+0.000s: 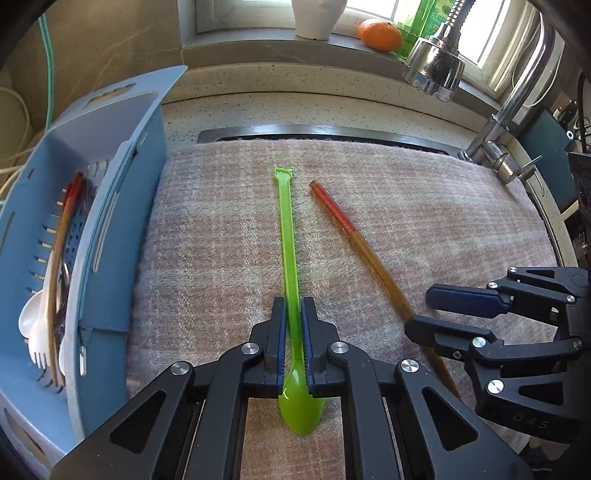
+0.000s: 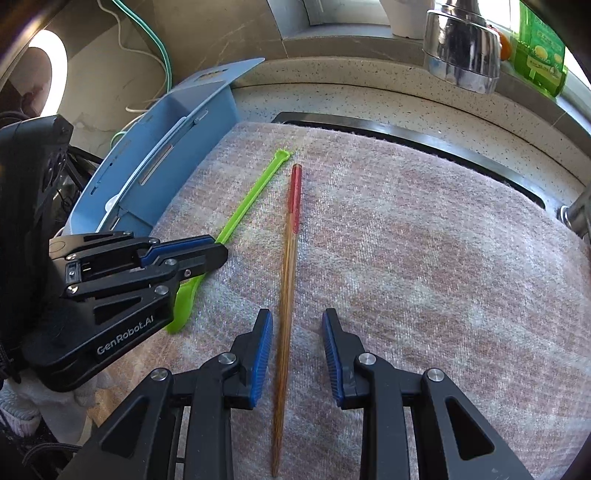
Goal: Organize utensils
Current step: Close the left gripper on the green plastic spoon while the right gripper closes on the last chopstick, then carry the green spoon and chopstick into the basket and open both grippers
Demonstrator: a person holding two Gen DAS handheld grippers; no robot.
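Note:
A green plastic spoon lies on the pink checked towel, handle pointing away. My left gripper is shut on the spoon near its bowl; it also shows in the right wrist view. A wooden chopstick with a red end lies to the right of the spoon. My right gripper is open, its fingers on either side of the chopstick without touching. In the left wrist view the right gripper straddles the chopstick.
A blue utensil basket stands at the left, holding white plastic forks and spoons and chopsticks. A chrome faucet hangs over the back right. An orange and a white vase sit on the windowsill.

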